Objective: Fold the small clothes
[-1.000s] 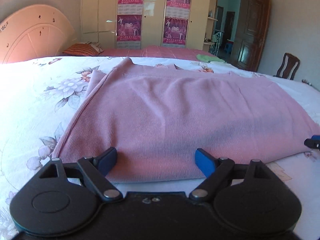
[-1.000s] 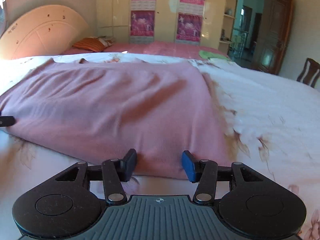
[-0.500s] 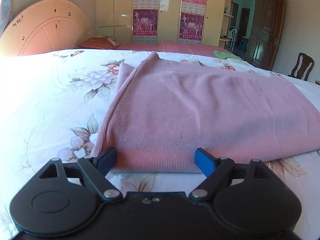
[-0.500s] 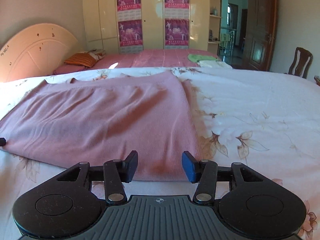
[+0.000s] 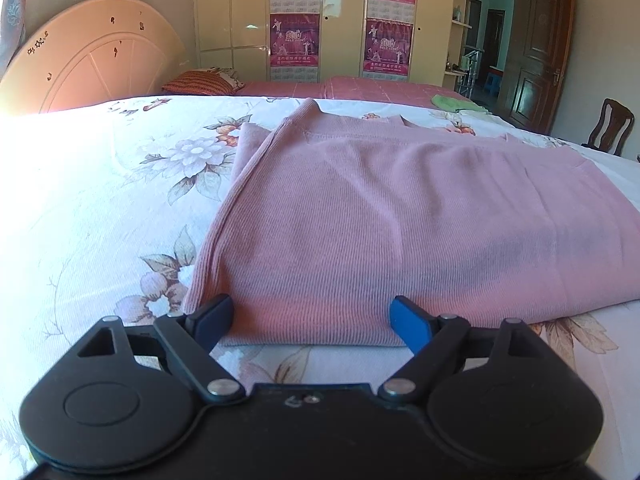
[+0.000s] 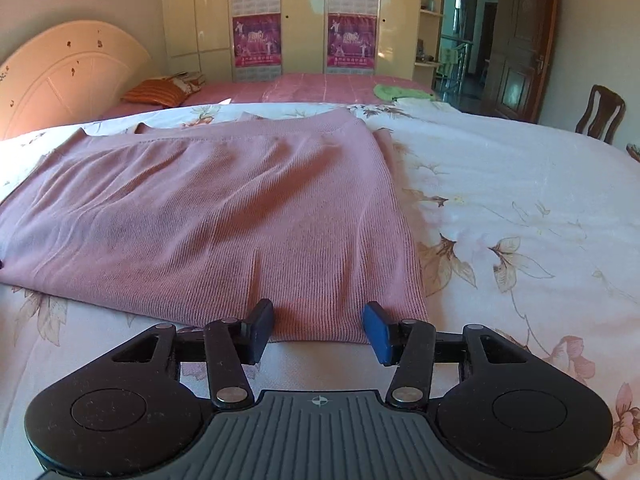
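both views are swinging outward since a second ago, each claw now sitting at a near corner of the pink garment (image 5: pixel 400 224) lying folded flat on the floral bed (image 5: pixel 100 200). the left claw (image 5: pixel 312 322) is standing wide apart, the right claw (image 6: pixel 318 330) half apart, both straddling the garment's near hem without pinching it, probably lining up for the next fold.

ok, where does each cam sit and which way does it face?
Left wrist: on the left tool, looking down over the near left corner of the pink ribbed knit garment; only the open tool shows.
Right wrist: on the right tool, over the garment's near right corner; tool open.
Shared: garment, floral bedsheet, wardrobe posters.
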Demonstrator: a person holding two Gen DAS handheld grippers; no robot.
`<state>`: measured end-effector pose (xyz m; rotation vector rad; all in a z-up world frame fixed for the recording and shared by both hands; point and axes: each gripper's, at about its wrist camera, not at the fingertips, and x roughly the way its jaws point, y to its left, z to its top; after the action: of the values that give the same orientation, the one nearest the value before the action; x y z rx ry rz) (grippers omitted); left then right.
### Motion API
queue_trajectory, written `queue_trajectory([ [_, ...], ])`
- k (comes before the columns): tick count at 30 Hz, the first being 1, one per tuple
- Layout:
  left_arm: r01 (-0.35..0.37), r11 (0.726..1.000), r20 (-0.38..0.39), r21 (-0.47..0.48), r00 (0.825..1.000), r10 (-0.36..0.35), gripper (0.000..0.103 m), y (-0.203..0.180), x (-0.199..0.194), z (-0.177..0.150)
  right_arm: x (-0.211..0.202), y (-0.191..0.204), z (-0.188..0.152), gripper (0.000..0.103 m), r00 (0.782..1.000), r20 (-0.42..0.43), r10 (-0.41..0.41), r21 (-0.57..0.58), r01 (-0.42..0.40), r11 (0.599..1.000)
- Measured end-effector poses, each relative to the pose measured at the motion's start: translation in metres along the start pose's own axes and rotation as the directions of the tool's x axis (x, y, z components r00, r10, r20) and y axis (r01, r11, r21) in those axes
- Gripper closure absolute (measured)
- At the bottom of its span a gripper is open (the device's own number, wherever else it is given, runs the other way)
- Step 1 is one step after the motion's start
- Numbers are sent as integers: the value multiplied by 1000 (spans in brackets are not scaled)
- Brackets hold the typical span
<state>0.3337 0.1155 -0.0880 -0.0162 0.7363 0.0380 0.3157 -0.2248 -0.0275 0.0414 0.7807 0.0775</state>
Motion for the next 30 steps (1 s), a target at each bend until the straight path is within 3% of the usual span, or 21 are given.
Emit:
queue_trajectory([
  [7,-7,999,-12,-51,1000,6,18,9,-26,-6,-3,-4,2,50,1000,-8,-7,16,7,1000],
  [9,72,987,-4,-146,997,-73,20,21,-39,-12,-16,-7,2,50,1000,17,11,58,-12,998],
  [12,187,922,-1,-340,980,-200,21,40,-38,-21,-33,-8,1,50,996,76,56,108,-64,992],
  [15,241,833,66,-498,968,-241,21,57,-28,-25,-42,2,5,52,989,109,96,113,-108,988],
  [16,258,792,92,-554,964,-250,22,63,-23,-24,-43,6,8,68,988,109,113,117,-126,985],
  [17,271,757,111,-595,960,-256,22,67,-18,-24,-42,10,11,94,985,107,138,125,-151,981],
  [18,285,717,133,-636,956,-263,22,72,-12,-23,-40,13,14,101,983,106,150,137,-163,977],
  [20,303,676,161,-671,950,-266,22,77,-2,-19,-35,21,22,101,978,105,182,162,-197,967],
  [23,326,647,199,-689,944,-264,22,79,14,-11,-25,34,36,101,968,109,228,180,-244,953],
  [30,329,645,222,-689,944,-244,22,76,37,7,12,73,64,101,934,100,342,170,-355,919],
])
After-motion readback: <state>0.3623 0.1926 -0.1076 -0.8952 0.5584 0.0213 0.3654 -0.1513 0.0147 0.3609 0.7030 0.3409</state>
